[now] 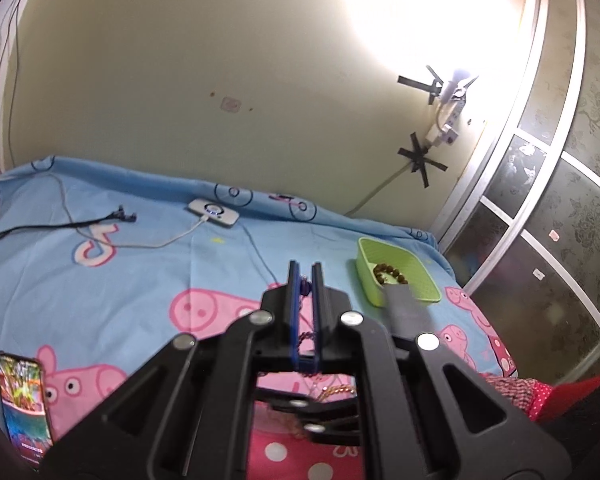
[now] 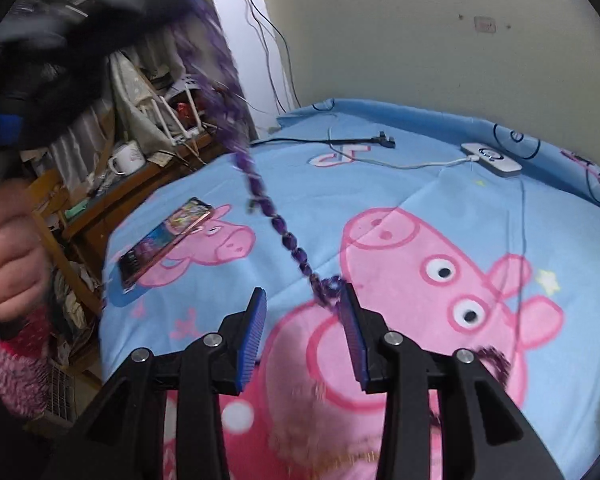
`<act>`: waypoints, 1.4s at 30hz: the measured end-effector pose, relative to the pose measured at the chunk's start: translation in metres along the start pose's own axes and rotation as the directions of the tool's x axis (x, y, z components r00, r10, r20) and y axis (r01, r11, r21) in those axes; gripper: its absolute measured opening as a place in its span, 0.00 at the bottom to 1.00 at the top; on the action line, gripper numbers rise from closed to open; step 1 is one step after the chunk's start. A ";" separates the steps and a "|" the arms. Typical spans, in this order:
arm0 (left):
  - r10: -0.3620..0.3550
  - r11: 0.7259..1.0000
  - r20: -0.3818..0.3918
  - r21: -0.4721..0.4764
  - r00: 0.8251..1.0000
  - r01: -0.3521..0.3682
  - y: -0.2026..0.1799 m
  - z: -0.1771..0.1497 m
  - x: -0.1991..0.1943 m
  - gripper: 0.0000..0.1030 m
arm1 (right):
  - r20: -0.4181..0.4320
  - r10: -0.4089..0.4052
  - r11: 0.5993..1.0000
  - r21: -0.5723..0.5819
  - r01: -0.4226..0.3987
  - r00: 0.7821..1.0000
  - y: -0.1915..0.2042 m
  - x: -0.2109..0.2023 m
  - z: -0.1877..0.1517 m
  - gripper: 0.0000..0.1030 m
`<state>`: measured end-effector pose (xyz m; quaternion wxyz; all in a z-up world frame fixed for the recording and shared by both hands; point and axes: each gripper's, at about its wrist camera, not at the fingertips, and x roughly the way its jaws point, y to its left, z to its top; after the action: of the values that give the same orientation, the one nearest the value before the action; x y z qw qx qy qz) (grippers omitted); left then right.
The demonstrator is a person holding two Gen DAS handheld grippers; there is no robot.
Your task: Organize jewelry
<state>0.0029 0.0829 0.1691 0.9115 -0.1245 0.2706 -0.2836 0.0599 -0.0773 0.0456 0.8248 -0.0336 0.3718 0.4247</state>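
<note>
Mid-transfer, by the look of it: carrying the purple bead necklace (image 2: 284, 236) toward the green tray (image 1: 416, 280).

Left hand-held gripper (image 1: 305, 276) pressed nearly together, pinching the necklace between its blue pads (image 1: 294, 312); purple strand showing in the narrow gap and trailing down below the jaws. In the right wrist view, the same strand running slantwise from the blurred left tool at upper left down to the right hand-held gripper (image 2: 304, 300), where its lower end touches the inside tip of the right-side pad (image 2: 350, 316). Right jaws spread apart, pinching nothing; cannot tell whether the strand is snagged there or merely brushing.

Green tray ahead and to the right of the left tool, on the bed (image 1: 140, 264), already holding a brown bead bracelet (image 1: 390, 274). More tangled chains (image 1: 332, 390) under the left tool, close to the body.

Next move, likely: freeing the dangling end from the right pad, swinging rightward over the tray, lowering until the beads pool inside, then opening. Needs care against the loose tail draping over the rim.
</note>
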 end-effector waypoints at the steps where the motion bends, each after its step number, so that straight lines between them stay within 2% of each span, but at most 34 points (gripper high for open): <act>1: 0.000 1.000 0.005 0.002 1.000 0.000 -0.001 0.000 -0.002 0.04 | -0.014 -0.005 1.000 0.017 0.005 1.000 -0.003 0.006 0.001 0.19; 2: 0.000 1.000 0.012 0.005 1.000 0.000 -0.002 0.000 -0.005 0.04 | -0.036 -0.003 0.999 0.039 0.004 0.999 -0.008 0.015 0.001 0.17; 3: 0.003 1.000 0.017 0.007 1.000 -0.003 -0.003 0.000 -0.007 0.04 | -0.052 -0.001 0.998 0.059 0.004 0.999 -0.013 0.020 0.001 0.01; 5: 0.034 0.999 0.025 0.011 0.999 -0.034 0.000 -0.003 -0.009 0.04 | -0.078 0.014 0.992 0.125 -0.004 0.997 -0.027 0.028 -0.002 0.00; 7: 0.087 0.996 0.010 0.012 0.996 -0.087 0.005 -0.007 -0.004 0.04 | -0.068 0.043 0.979 0.201 -0.029 0.997 -0.041 0.026 -0.005 0.00; 8: 0.138 0.990 -0.010 0.018 0.990 -0.138 0.008 -0.012 0.003 0.04 | -0.059 0.033 0.976 0.215 -0.020 0.998 -0.044 0.022 -0.006 0.00; 10: 0.245 0.969 -0.061 0.046 0.968 -0.242 0.013 -0.023 0.022 0.04 | -0.031 0.002 0.970 0.243 0.005 1.000 -0.051 0.012 -0.007 0.00; 12: 0.342 0.939 -0.116 0.087 0.933 -0.333 0.017 -0.036 0.044 0.04 | 0.001 -0.029 0.960 0.279 0.028 1.000 -0.061 0.000 -0.009 0.00; 14: 0.423 0.905 -0.187 0.127 0.886 -0.405 0.025 -0.053 0.071 0.04 | 0.020 -0.051 0.951 0.307 0.042 0.999 -0.067 -0.007 -0.011 0.00; 16: 0.454 0.890 -0.231 0.146 0.860 -0.431 0.030 -0.066 0.088 0.04 | 0.040 -0.051 0.940 0.339 0.035 0.998 -0.076 -0.013 -0.014 0.00; 19: 0.481 0.876 -0.282 0.180 0.830 -0.446 0.032 -0.083 0.108 0.05 | 0.043 -0.052 0.927 0.373 0.033 0.998 -0.084 -0.016 -0.018 0.00; 20: 0.484 0.875 -0.295 0.187 0.824 -0.447 0.032 -0.087 0.113 0.12 | 0.041 -0.050 0.923 0.383 0.031 0.998 -0.087 -0.016 -0.019 0.00; 21: 0.487 0.873 -0.301 0.192 0.820 -0.448 0.032 -0.089 0.116 0.17 | 0.036 -0.047 0.919 0.394 0.029 0.998 -0.090 -0.015 -0.020 0.00; 23: 0.497 0.867 -0.290 0.203 0.818 -0.455 0.030 -0.092 0.117 0.34 | 0.031 -0.047 0.917 0.398 0.030 0.998 -0.092 -0.014 -0.022 0.00; 24: 0.503 0.863 -0.283 0.215 0.816 -0.458 0.028 -0.093 0.118 0.36 | 0.030 -0.046 0.917 0.398 0.030 0.999 -0.092 -0.015 -0.022 0.00; 29: 0.520 0.852 -0.285 0.244 0.805 -0.464 0.026 -0.097 0.125 0.36 | 0.032 -0.038 0.916 0.400 0.022 0.999 -0.091 -0.014 -0.023 0.00; 42: 0.537 0.842 -0.309 0.244 0.785 -0.481 0.034 -0.101 0.132 0.36 | 0.055 -0.019 0.909 0.416 -0.006 0.998 -0.092 -0.016 -0.025 0.00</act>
<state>0.0528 0.0261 0.0176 0.8940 0.0783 0.4365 -0.0645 0.1061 -0.1563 0.0142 0.8249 0.1539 0.4294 0.3339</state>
